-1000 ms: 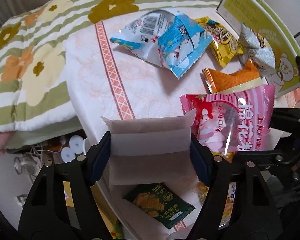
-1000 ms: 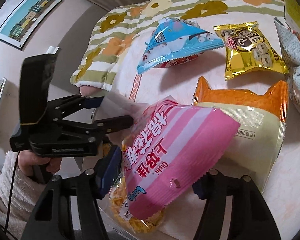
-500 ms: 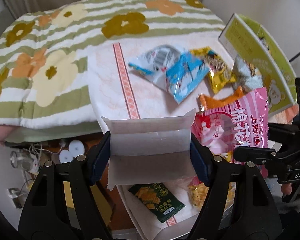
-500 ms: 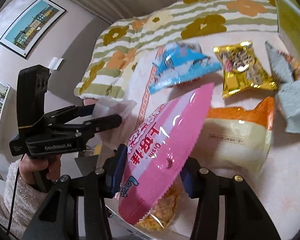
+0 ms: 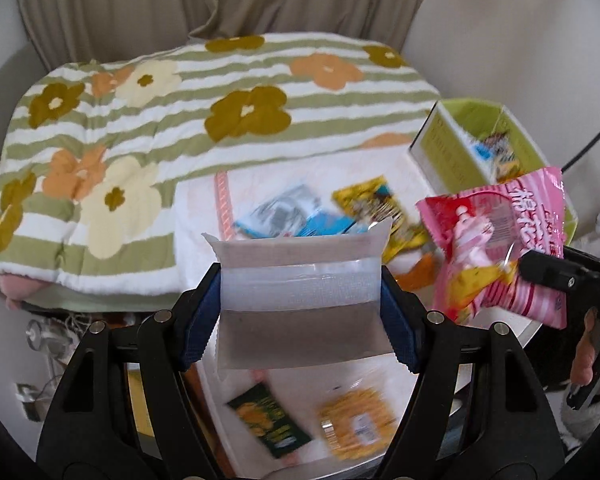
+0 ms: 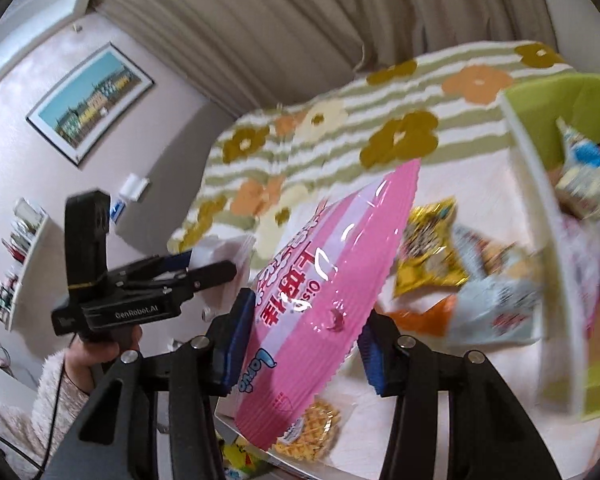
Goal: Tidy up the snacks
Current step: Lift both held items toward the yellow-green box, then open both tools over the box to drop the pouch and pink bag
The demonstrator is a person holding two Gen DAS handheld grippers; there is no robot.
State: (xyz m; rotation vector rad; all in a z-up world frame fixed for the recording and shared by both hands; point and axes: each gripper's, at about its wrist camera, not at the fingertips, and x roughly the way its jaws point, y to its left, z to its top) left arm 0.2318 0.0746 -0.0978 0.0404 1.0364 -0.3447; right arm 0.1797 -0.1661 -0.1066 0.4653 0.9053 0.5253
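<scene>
My left gripper is shut on a pale translucent packet and holds it above the table's near edge; it also shows in the right wrist view. My right gripper is shut on a pink marshmallow bag and holds it in the air, tilted up; the bag also shows in the left wrist view. A green box with snacks inside stands at the right. On the table lie a blue bag, a yellow bag and an orange bag.
A dark green packet and a clear bag of yellow crackers lie at the table's near edge. A flowered striped blanket covers the far side. Curtains hang behind.
Both grippers have risen and pulled back from the table. The pink bag has been lifted off the orange bag into the air. The green box's inside has come into view.
</scene>
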